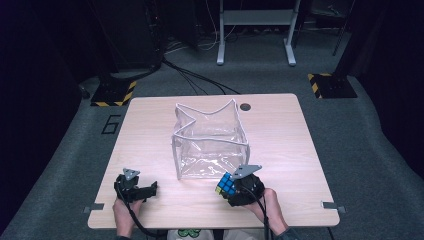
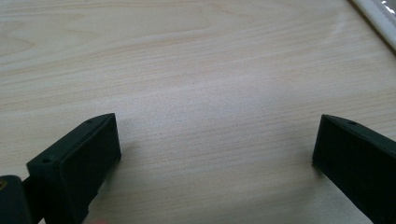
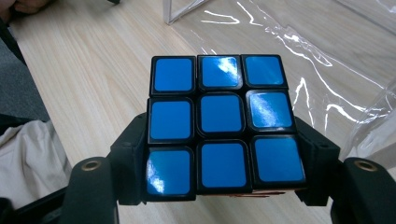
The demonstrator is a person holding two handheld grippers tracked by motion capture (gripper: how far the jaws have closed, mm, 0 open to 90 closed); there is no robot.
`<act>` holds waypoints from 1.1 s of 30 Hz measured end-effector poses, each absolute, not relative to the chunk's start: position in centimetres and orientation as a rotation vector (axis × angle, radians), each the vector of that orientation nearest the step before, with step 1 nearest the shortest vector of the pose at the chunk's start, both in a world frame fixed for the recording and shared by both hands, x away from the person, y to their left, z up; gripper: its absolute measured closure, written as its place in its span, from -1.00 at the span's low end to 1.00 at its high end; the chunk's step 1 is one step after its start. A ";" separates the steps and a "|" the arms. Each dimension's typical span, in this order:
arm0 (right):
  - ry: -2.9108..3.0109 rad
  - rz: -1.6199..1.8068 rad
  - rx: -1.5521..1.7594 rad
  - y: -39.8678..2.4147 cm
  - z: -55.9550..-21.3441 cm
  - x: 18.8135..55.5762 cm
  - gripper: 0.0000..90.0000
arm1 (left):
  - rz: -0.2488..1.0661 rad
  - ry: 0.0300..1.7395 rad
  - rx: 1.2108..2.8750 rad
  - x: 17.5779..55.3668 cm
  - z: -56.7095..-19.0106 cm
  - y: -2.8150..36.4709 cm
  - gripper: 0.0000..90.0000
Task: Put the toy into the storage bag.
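right gripper (image 1: 231,186) clamps the cube (image 1: 226,184) just in front of the bag (image 1: 210,142); left gripper (image 1: 150,190) wide, farther off

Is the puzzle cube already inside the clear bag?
No, the puzzle cube sits clamped in the right claw above the table, just outside the clear bag.

The right claw (image 3: 223,186) covers the puzzle cube's (image 3: 219,123) two gripped sides, and the frame's bottom edge cuts its arms. The clear bag (image 2: 377,17) shows just a rim corner at the left claw view's top edge.
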State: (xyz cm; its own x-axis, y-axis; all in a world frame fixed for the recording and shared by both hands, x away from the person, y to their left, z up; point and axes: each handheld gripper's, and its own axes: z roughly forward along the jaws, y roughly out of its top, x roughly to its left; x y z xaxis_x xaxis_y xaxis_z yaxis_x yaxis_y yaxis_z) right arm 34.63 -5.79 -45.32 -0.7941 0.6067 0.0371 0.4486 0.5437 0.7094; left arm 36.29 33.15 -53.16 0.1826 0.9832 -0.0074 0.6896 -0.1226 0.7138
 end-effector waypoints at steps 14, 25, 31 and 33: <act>2.560 1.090 0.912 -6.1 -43.8 35.1 -0.25 | 0.651 1.565 1.887 36.3 -53.1 33.2 -0.99; 2.560 1.081 0.909 -6.5 -42.9 35.7 -0.25 | 0.652 1.565 1.883 36.4 -53.2 33.2 -0.99; 2.545 1.102 0.910 -6.7 -42.3 35.9 -0.25 | 0.654 1.566 1.883 36.4 -53.2 33.2 -0.99; 2.544 1.103 0.911 -6.8 -42.1 36.0 -0.25 | 0.655 1.565 1.883 36.4 -53.2 33.2 -0.99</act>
State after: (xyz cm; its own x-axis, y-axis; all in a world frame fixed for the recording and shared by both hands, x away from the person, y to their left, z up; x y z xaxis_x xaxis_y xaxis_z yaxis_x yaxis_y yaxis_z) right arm 35.97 -6.77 -42.15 -0.7827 0.6211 0.0400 0.4538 0.5255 0.7197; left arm 36.39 33.20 -53.16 0.1839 0.9829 -0.0027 0.6880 -0.1268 0.7145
